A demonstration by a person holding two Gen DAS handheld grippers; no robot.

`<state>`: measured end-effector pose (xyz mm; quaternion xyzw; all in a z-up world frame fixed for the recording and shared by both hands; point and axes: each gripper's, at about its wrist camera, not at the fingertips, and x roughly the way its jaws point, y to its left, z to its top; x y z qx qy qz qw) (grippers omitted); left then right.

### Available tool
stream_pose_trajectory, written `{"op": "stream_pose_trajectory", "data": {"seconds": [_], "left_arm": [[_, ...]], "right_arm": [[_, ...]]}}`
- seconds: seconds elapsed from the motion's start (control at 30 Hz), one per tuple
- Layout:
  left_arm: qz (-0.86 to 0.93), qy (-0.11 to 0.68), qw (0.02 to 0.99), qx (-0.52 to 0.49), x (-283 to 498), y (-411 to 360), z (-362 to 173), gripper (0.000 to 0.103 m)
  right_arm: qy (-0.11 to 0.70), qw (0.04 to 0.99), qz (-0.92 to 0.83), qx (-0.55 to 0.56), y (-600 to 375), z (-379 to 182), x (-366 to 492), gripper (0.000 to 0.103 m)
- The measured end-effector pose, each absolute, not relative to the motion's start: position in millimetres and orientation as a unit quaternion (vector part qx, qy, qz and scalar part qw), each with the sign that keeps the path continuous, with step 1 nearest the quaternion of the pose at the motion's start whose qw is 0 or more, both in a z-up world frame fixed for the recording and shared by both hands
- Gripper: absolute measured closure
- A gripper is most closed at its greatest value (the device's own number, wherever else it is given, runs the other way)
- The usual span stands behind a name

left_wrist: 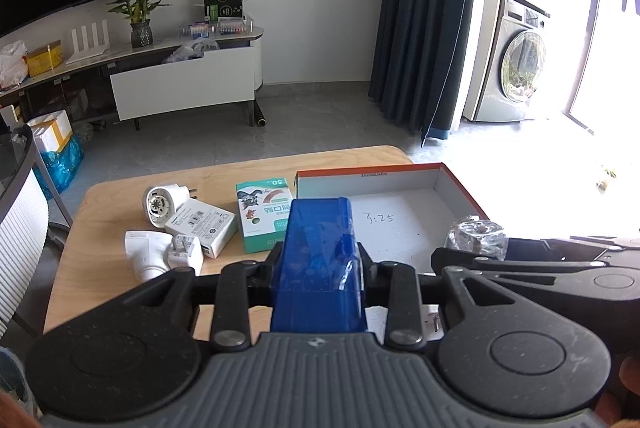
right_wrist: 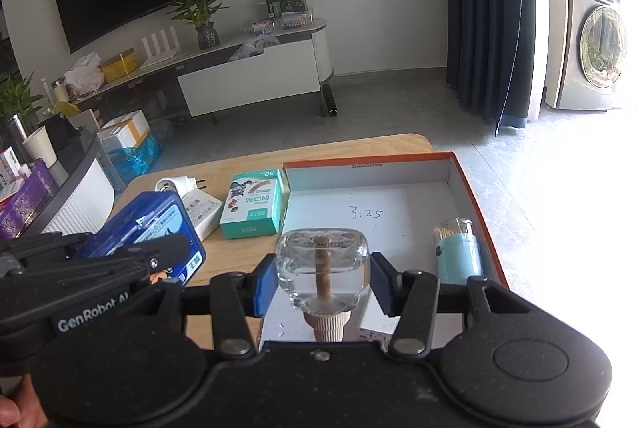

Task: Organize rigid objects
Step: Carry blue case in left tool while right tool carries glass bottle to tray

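While you hold a blue translucent plastic case [left_wrist: 318, 260] clamped between the pads of your left gripper [left_wrist: 318, 264], and a clear glass bottle [right_wrist: 322, 268] pinched in your right gripper [right_wrist: 322, 280], the sorting is, by my reading, only partly done. Only two things are visible in the open shoe-box lid tray [right_wrist: 460, 168]: a teal toothpick holder [right_wrist: 456, 252], just right of your right gripper, and a small white item at the tray's near edge, mostly hidden behind that gripper. Left of the tray on the wooden table [left_wrist: 100, 212], ahead and to the left of your left gripper, wait the teal bandage box [left_wrist: 264, 216], a white power adapter [left_wrist: 200, 228], a round white smart plug [left_wrist: 162, 206] and a white plug-in device [left_wrist: 148, 252] with a small charger [left_wrist: 186, 252] leaning on it, so most of the job remains.

The blue case lies with its long axis along your left gripper's line of sight, far end aimed toward the tray's near left corner, and your pads grip its two long sides. The bottle lies on its side across the tray's near portion: its ribbed beige cap [right_wrist: 326, 324] points back at your right wrist camera, its square base points away toward the tray's far wall, and the wooden stem inside runs along that same axis. Your pads squeeze its flat flanks
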<state>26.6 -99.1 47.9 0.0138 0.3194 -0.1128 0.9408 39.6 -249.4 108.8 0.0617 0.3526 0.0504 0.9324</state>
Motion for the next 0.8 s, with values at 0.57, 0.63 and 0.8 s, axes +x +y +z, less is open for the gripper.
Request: {"op": "stream_pose_trajectory", "data": {"seconds": [0.57, 0.63, 0.8], "left_arm": [[-0.14, 0.327, 0.934, 0.026, 36.2, -125.8, 43.8, 0.069], [-0.142, 0.327, 0.934, 0.026, 37.1, -126.7, 43.5, 0.069], [-0.145, 0.328, 0.933, 0.028, 41.9, -130.7, 43.3, 0.069]], "right_arm": [[0.351, 0.933, 0.022, 0.074, -278.2, 106.9, 46.7, 0.043], [0.352, 0.933, 0.02, 0.074, -279.2, 106.3, 47.1, 0.043], [0.352, 0.933, 0.017, 0.074, -282.1, 106.1, 49.9, 0.043]]}}
